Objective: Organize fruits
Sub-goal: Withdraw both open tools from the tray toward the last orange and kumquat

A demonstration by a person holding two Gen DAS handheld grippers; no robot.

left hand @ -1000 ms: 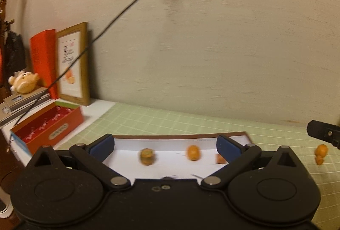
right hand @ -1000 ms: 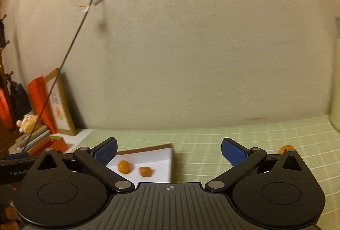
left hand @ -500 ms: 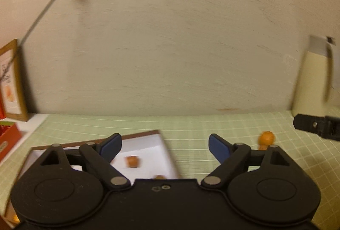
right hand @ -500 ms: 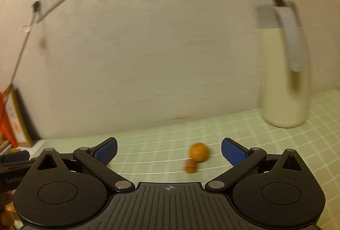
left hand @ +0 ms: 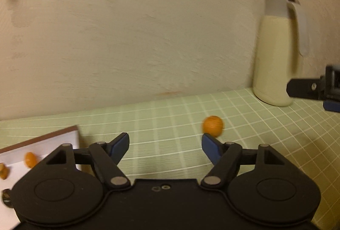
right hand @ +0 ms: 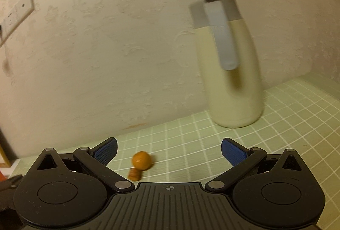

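A small round orange fruit (left hand: 213, 125) lies on the green checked tablecloth (left hand: 165, 123), just beyond the right fingertip of my open, empty left gripper (left hand: 165, 146). The same fruit shows in the right wrist view (right hand: 141, 160) with a smaller brownish piece (right hand: 133, 174) touching its near side; both lie toward the left finger of my open, empty right gripper (right hand: 169, 150). A white tray with a brown rim (left hand: 42, 143) at the left holds an orange fruit (left hand: 30, 159) and another piece (left hand: 3, 171).
A tall cream jug with a grey lid and handle (right hand: 230, 64) stands against the wall at the right, also seen in the left wrist view (left hand: 276, 53). The right gripper's finger shows at the left wrist view's right edge (left hand: 312, 86). A wall socket (right hand: 14, 15) is at the left.
Both grippers have swung right, away from the tray and toward the loose orange fruit and the jug. Both stay open and empty.
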